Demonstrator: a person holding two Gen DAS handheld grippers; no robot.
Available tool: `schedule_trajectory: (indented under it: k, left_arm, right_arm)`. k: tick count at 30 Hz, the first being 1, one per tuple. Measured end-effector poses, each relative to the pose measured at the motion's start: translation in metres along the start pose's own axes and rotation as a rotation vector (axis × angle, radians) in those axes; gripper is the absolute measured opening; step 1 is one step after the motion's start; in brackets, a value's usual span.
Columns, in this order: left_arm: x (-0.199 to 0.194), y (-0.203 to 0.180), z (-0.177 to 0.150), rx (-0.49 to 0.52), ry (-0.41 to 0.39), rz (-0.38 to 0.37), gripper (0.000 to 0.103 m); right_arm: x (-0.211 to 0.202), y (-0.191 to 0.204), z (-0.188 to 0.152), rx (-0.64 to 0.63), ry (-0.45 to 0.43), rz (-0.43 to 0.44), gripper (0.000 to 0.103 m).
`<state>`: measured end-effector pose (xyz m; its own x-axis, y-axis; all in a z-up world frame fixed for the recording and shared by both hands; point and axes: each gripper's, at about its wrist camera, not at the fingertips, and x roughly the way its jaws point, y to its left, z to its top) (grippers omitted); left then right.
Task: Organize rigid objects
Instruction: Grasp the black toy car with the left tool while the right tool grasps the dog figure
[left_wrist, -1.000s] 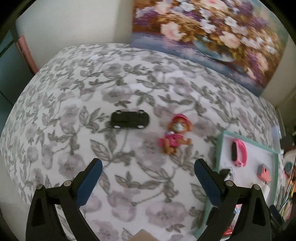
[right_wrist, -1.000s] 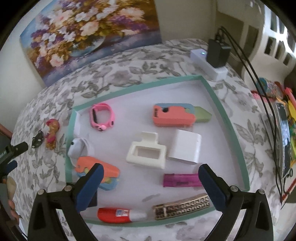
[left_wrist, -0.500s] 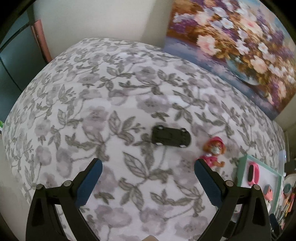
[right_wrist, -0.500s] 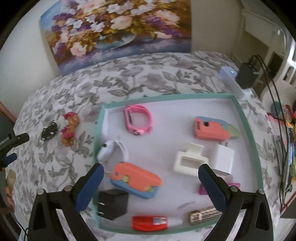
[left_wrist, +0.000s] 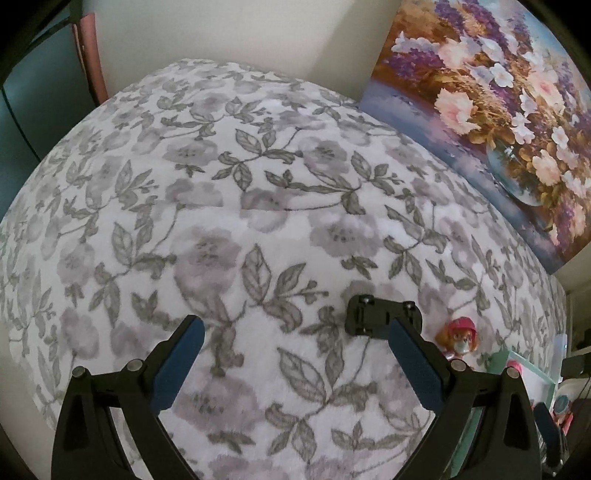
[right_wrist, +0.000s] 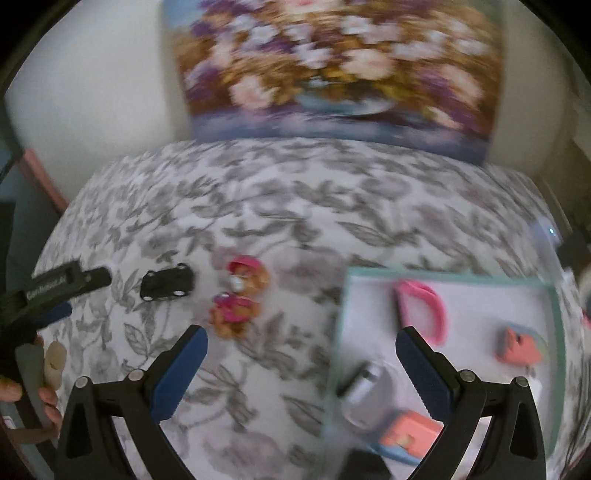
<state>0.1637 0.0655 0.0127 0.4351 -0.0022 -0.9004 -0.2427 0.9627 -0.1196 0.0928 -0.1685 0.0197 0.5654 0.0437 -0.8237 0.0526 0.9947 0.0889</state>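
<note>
A small black plastic toy car (left_wrist: 382, 317) lies side-on on the grey floral fleece cloth (left_wrist: 229, 236) covering the table, just beyond the right finger of the left gripper (left_wrist: 295, 347), whose jaws stand wide and empty. Beside it, toward the tray, lies a small pink-hatted plastic puppy figurine (right_wrist: 238, 295). The right gripper (right_wrist: 301, 354) is also wide and holds nothing, hovering between the figurine and the mint-rimmed white tray (right_wrist: 436, 275), where a pink wristband (right_wrist: 424, 306) and other items already sit.

The car looks light, stiff and smooth, so it should bear a firm pinch; its wheels may let it roll on the cloth. The flat doors across its short width seem the best hold. The figurine's rounded, uneven body would probably slip more easily; its torso looks safest.
</note>
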Motion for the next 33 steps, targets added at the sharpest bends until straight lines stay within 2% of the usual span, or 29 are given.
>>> schedule_trajectory:
  k: [7, 9, 11, 15, 22, 27, 28, 30, 31, 32, 33]
  left_arm:
    - [0.02, -0.015, 0.007, 0.024, 0.03, -0.033, 0.1]
    - [0.026, -0.023, 0.009, 0.043, 0.035, -0.032, 0.1]
    - [0.033, -0.031, 0.009, 0.06, 0.044, -0.037, 0.1]
    - [0.046, -0.045, 0.007, 0.092, 0.064, -0.047, 0.099]
    - [0.061, -0.069, -0.001, 0.157, 0.079, -0.038, 0.1]
    - [0.067, -0.074, -0.003, 0.179, 0.082, -0.022, 0.099]
    - [0.068, -0.074, -0.003, 0.179, 0.081, -0.02, 0.099]
    - [0.068, -0.073, -0.003, 0.18, 0.082, -0.025, 0.09]
    - [0.068, -0.073, -0.003, 0.181, 0.085, -0.028, 0.078]
    - [0.069, -0.072, -0.004, 0.184, 0.091, -0.028, 0.074]
    - [0.069, -0.072, -0.005, 0.188, 0.091, -0.025, 0.074]
  right_arm:
    - [0.056, 0.028, 0.013, -0.038, 0.071, 0.016, 0.101]
    - [0.068, 0.029, 0.012, -0.032, 0.084, 0.022, 0.092]
    - [0.078, 0.029, 0.013, -0.032, 0.097, 0.025, 0.088]
    - [0.094, 0.027, 0.015, -0.029, 0.111, 0.033, 0.086]
    - [0.098, 0.026, 0.019, -0.033, 0.097, 0.046, 0.085]
    - [0.097, 0.027, 0.019, -0.049, 0.081, 0.024, 0.075]
    - [0.097, 0.026, 0.019, -0.048, 0.076, 0.024, 0.072]
    - [0.096, 0.023, 0.019, -0.042, 0.069, 0.017, 0.061]
    - [0.095, 0.021, 0.019, -0.035, 0.066, 0.018, 0.059]
    - [0.094, 0.019, 0.019, -0.024, 0.065, 0.019, 0.053]
    - [0.093, 0.017, 0.019, -0.017, 0.064, 0.021, 0.051]
